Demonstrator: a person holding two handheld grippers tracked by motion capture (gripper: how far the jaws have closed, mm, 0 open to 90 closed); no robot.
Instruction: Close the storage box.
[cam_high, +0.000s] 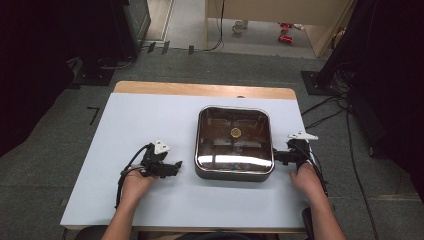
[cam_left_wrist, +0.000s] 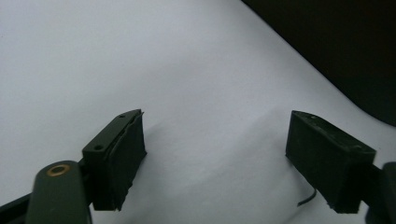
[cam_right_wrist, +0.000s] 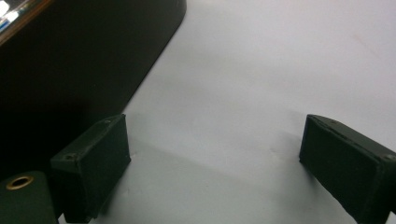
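Observation:
A square dark pan (cam_high: 234, 172) with a shiny glass lid and a small brass knob (cam_high: 235, 132) stands right of the table's middle. My left gripper (cam_high: 176, 165) rests low on the white tabletop, a short way left of the pan, pointing toward it. In the left gripper view the left gripper (cam_left_wrist: 215, 128) is open, with bare table between its jaws and the pan's dark side (cam_left_wrist: 345, 51) ahead. My right gripper (cam_high: 278, 156) sits close against the pan's right side. In the right gripper view the right gripper (cam_right_wrist: 215, 130) is open over bare table, beside the pan's wall (cam_right_wrist: 70, 70).
The white table top (cam_high: 140, 120) has a bare wooden strip (cam_high: 200, 89) along its far edge. Black cables (cam_high: 330, 107) and dark stands sit on the grey floor to the right. A person's forearms come in from the bottom edge.

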